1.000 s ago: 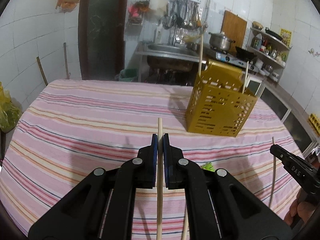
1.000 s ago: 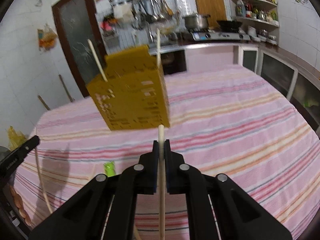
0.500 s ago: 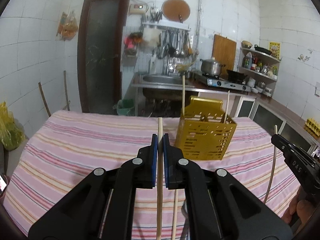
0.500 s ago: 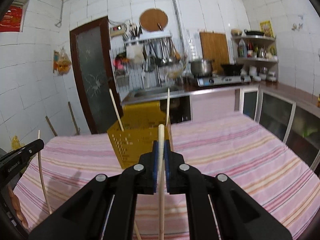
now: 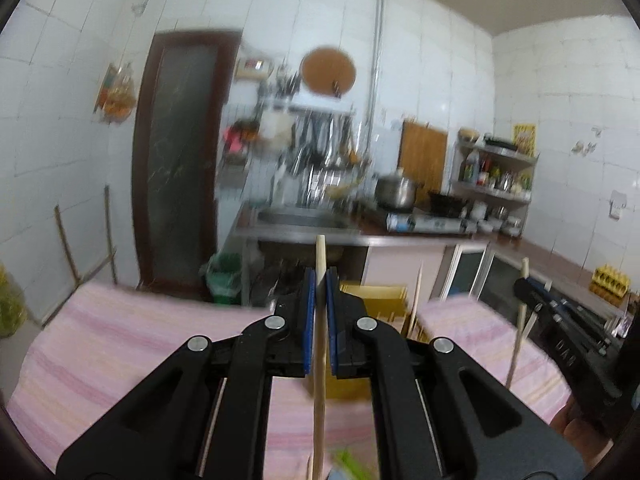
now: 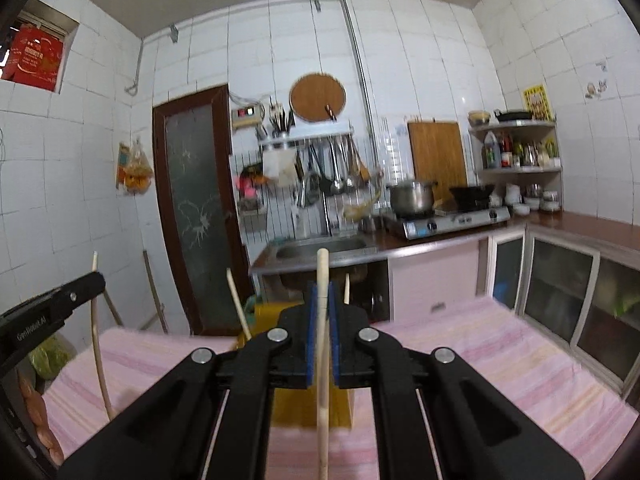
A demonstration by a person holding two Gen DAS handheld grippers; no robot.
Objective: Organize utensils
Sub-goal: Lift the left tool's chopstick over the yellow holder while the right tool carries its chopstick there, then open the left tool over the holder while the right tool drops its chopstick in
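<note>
Between the blue pads of the left tongs (image 5: 320, 292) a wooden chopstick (image 5: 319, 360) is clamped near its upper end, standing roughly upright with its tip above the pads and its long shaft hanging down toward the bench (image 5: 120, 344). The right tongs (image 6: 322, 304) are closed on a second chopstick (image 6: 323, 360) in the same way. An upright hold with the long end down looks chosen so each stick can be dropped tip-first into an opening from above.

Just beyond both tongs stands the yellow perforated utensil holder (image 6: 280, 312) on the pink striped cloth of the bench; each pair of tongs hides much of it in its own view. Two chopsticks (image 6: 238, 304) already lean out of the holder's top, one slanting to its left and one near its right edge, so part of the sorting seems done.

To the holder's right in the left view, the right tongs appear side-on with their stick upright; to its left in the right view, the left tongs show likewise. Both are held above bench level near the holder, which suits lowering either stick in next. The left view is blurred, so the holder's compartments cannot be made out. Behind the holder lie the sink (image 6: 320, 246) and a pot on the stove (image 6: 412, 196).
</note>
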